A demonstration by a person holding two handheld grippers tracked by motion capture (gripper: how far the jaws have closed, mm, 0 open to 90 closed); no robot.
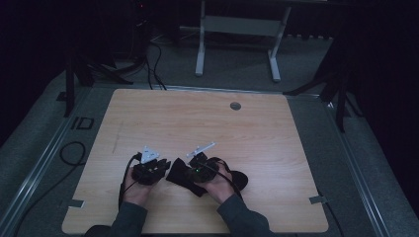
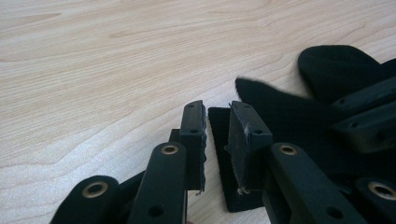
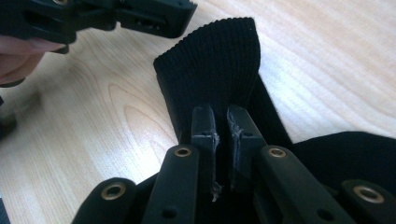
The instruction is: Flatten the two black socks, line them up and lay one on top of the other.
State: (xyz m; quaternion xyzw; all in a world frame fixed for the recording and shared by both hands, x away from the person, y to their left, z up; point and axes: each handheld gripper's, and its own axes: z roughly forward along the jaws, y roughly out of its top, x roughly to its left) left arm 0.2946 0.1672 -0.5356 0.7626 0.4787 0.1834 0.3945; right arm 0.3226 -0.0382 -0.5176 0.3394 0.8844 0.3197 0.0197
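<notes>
Right tongs (image 3: 222, 128) low over table, pinching black sock (image 3: 215, 65); left tongs (image 2: 217, 135) level, slightly parted, gripping nothing.

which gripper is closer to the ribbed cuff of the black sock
Right. The right gripper has its jaws closed on the black sock just below the cuff; the left gripper sits beside it, jaws apart.

The bench (image 1: 207, 123) has a pale wood-grain top with rounded corners, and a small round grey grommet (image 1: 235, 105) sits near its far edge, right of centre. Grey carpet (image 1: 375, 163) surrounds it. Beyond the far edge stands a light grey metal frame (image 1: 237, 34) on two legs — dark stands flank it left and right. Black cables (image 1: 155, 64) trail across the floor at far left, and another loops (image 1: 73, 152) beside the bench's left edge.
</notes>
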